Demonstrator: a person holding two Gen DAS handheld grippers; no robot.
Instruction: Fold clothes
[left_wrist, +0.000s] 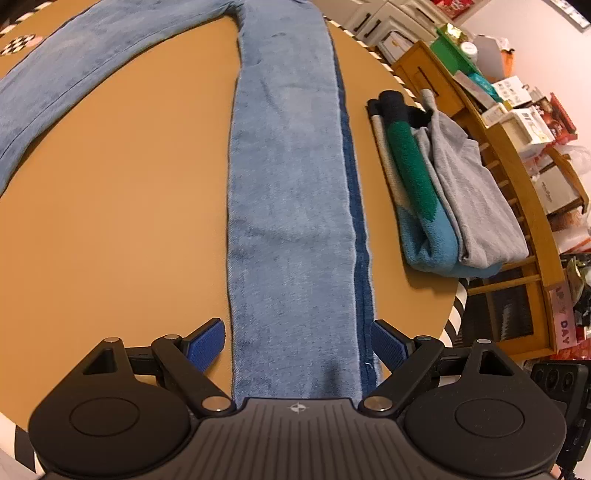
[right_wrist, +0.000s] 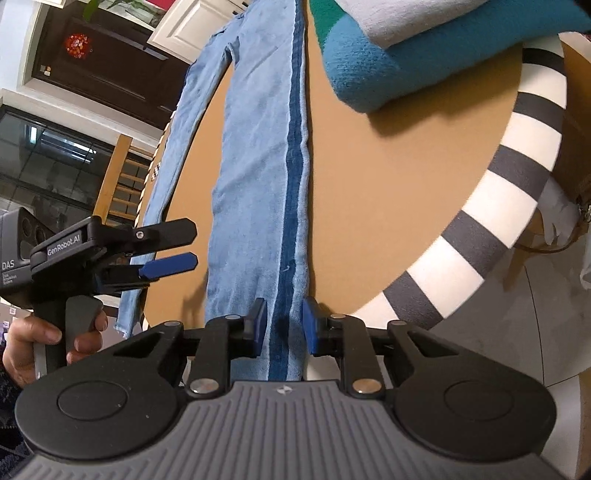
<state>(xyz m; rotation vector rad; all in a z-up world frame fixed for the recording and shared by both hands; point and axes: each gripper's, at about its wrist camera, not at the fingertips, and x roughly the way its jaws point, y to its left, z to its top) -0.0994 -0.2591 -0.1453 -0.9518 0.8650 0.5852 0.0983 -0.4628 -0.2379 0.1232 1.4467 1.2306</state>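
Note:
Light blue jeans (left_wrist: 291, 177) lie spread on the round brown table (left_wrist: 129, 206), legs apart, with a dark blue stripe along the outer seam. My left gripper (left_wrist: 297, 345) is open wide, its blue pads on either side of the near leg's hem end. In the right wrist view the same leg (right_wrist: 255, 184) runs away from me. My right gripper (right_wrist: 283, 326) is part open, its pads on either side of the striped seam edge at the hem. The left gripper (right_wrist: 170, 245) shows there at the left, open, held by a hand.
A stack of folded clothes (left_wrist: 443, 184), grey on teal and green, sits at the table's right side, also at the top of the right wrist view (right_wrist: 424, 48). The table rim (right_wrist: 517, 177) is striped black and white. Wooden chairs and cluttered shelves (left_wrist: 517, 110) stand beyond.

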